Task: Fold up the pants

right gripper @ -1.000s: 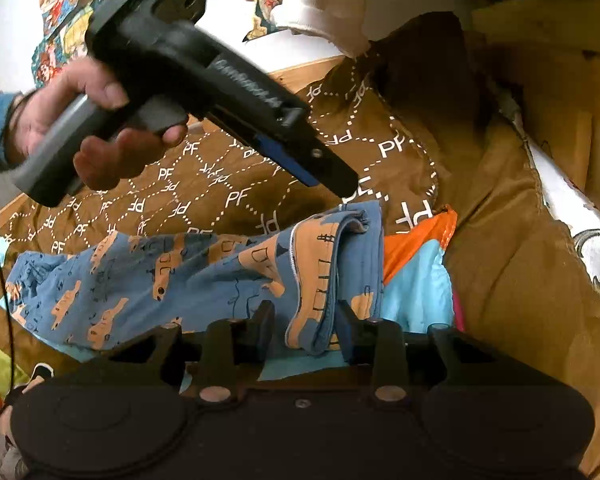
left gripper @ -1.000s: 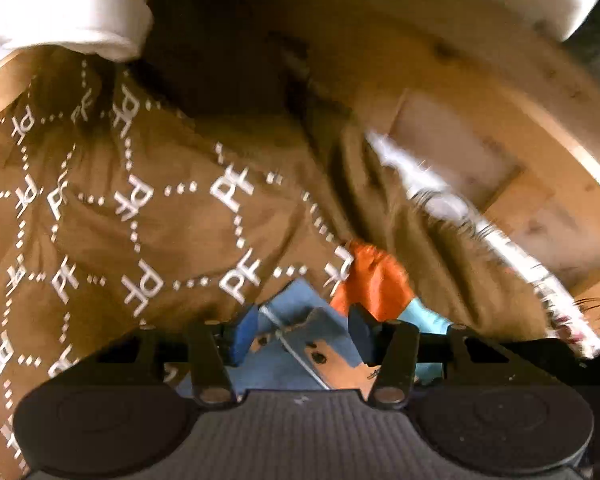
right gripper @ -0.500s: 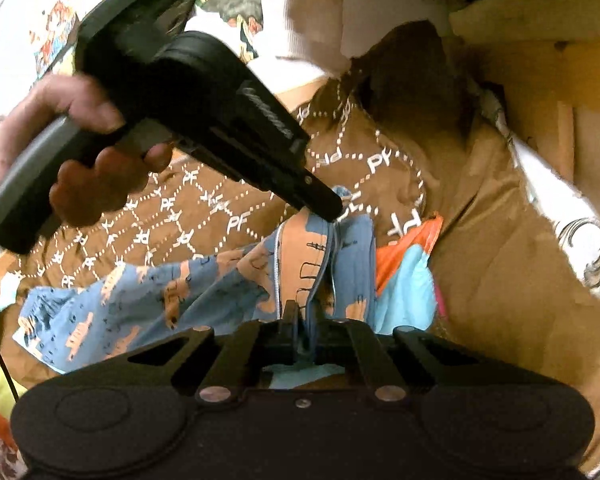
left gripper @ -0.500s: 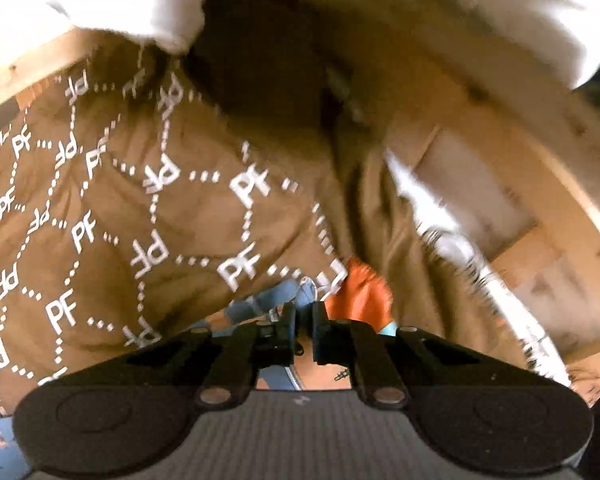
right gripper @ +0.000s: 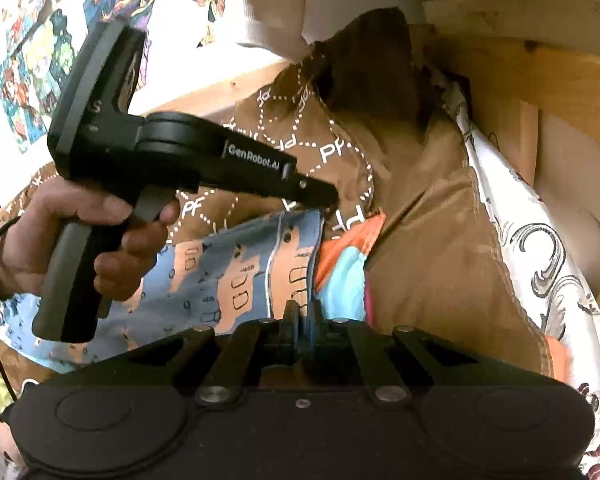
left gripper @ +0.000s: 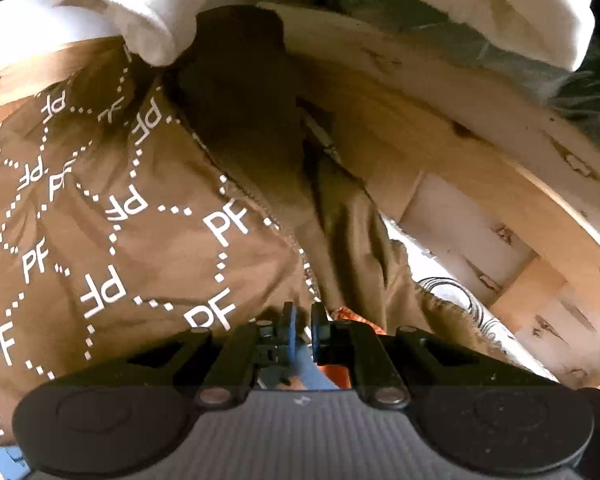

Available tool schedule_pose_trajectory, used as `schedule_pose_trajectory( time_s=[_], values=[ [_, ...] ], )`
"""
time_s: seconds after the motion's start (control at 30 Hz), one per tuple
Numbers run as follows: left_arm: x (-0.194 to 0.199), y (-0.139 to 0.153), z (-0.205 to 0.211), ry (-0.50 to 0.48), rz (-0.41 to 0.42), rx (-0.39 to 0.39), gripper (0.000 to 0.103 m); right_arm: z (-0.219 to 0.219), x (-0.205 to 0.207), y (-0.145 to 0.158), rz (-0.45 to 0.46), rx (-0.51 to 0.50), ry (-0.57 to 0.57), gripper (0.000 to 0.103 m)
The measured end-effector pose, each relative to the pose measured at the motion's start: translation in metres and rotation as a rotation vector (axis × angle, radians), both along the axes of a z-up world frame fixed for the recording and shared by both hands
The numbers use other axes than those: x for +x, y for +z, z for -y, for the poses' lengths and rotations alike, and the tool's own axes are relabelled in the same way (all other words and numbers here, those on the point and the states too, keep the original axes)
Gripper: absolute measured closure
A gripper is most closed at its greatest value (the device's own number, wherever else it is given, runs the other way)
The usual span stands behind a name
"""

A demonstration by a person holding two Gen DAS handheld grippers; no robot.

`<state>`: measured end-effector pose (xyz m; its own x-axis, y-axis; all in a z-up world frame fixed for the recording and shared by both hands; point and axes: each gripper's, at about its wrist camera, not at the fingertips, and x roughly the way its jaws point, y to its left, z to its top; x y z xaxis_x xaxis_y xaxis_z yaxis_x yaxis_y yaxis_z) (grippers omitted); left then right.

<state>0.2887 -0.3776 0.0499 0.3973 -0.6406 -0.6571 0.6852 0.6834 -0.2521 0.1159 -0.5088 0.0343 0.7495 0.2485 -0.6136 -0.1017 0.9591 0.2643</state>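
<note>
Blue pants (right gripper: 228, 272) with an orange vehicle print lie across a brown "PF" blanket (right gripper: 440, 260). My right gripper (right gripper: 303, 316) pinches the near right edge of the pants; its jaws are opening slightly with the cloth still between the pads. A hand (right gripper: 60, 240) holds my left gripper (right gripper: 324, 200), whose tips clamp the far right corner of the pants. In the left wrist view, the left gripper (left gripper: 302, 320) is shut on a strip of blue pants fabric (left gripper: 312, 372). The edge runs taut between both grippers.
An orange and teal cloth (right gripper: 344, 256) lies under the pants' right end. A wooden bed frame (left gripper: 480, 120) curves along the right, with a white patterned sheet (right gripper: 540, 260) beside it. White bedding (left gripper: 120, 0) is piled at the back. Posters (right gripper: 40, 60) cover the wall.
Both grippers went from open to closed on the right edge of the pants. The bunched edge has been drawn out straight between them, and the left gripper has tilted lower.
</note>
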Motion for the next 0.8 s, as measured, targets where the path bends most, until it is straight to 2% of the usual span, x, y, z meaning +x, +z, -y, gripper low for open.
schedule_pose_trajectory(
  time_s=[0.03,0.07,0.1,0.13,0.17,0.23,0.27,0.3,0.43,0.5,0.57,0.67,0.8],
  values=[
    [-0.002,0.004,-0.006,0.002,0.012,-0.007,0.090,-0.001,0.000,0.000,0.003,-0.009,-0.003,0.094],
    [-0.004,0.008,-0.013,0.000,0.025,-0.008,0.079,-0.002,-0.002,0.001,0.011,-0.016,-0.007,0.088],
    [-0.007,0.012,-0.021,-0.010,0.038,-0.003,0.063,-0.003,-0.003,0.002,0.021,-0.025,-0.007,0.080],
    [-0.012,0.017,-0.030,-0.023,0.060,0.012,0.052,-0.005,-0.006,0.004,0.036,-0.039,0.001,0.075],
    [-0.020,0.022,-0.045,-0.040,0.099,0.036,0.038,-0.007,-0.009,0.007,0.052,-0.054,0.011,0.064],
    [-0.038,0.027,-0.073,-0.105,0.172,0.102,0.035,-0.012,-0.016,0.012,0.087,-0.082,0.037,0.042],
    [-0.050,0.027,-0.087,-0.150,0.205,0.156,0.034,-0.013,-0.017,0.014,0.097,-0.097,0.053,0.037],
    [-0.061,0.025,-0.101,-0.175,0.235,0.208,0.034,-0.015,-0.019,0.016,0.100,-0.119,0.065,0.033],
    [-0.106,0.004,-0.148,-0.234,0.283,0.350,0.038,-0.017,-0.018,0.017,0.093,-0.144,0.108,0.035],
    [-0.127,-0.015,-0.157,-0.272,0.302,0.434,0.063,-0.020,-0.015,0.020,0.093,-0.132,0.134,0.041],
    [-0.142,-0.033,-0.161,-0.295,0.343,0.516,0.075,-0.027,-0.009,0.025,0.101,-0.136,0.184,0.047],
    [-0.145,-0.046,-0.169,-0.250,0.339,0.532,0.078,-0.036,-0.001,0.027,0.087,-0.137,0.255,0.049],
    [-0.137,-0.049,-0.172,-0.215,0.289,0.549,0.078,-0.044,0.007,0.022,0.045,-0.110,0.276,0.050]
  ],
)
